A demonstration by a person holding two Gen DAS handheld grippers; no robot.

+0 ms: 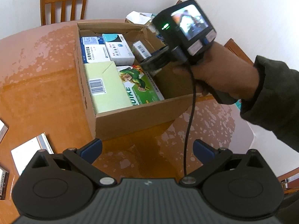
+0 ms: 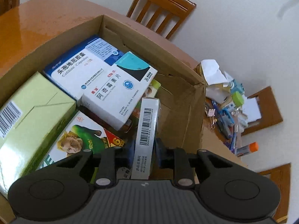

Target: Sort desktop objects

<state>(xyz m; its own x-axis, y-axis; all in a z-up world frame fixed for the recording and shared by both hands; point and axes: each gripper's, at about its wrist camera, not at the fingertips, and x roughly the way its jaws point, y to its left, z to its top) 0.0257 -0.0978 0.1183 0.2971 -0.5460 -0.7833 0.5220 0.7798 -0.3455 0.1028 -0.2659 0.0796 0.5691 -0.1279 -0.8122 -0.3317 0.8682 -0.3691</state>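
A cardboard box stands on the orange table and holds several medicine boxes: a pale green one, a green cartoon one, and white and blue ones. My right gripper is shut on a slim white barcode box and holds it inside the cardboard box, over the right side. It also shows in the left wrist view with the barcode box. My left gripper is open and empty, above the table in front of the box.
White boxes lie at the left table edge. A pile of pens, paper and a green-capped bottle lies right of the box, with an orange-capped tube. Wooden chairs stand around the table.
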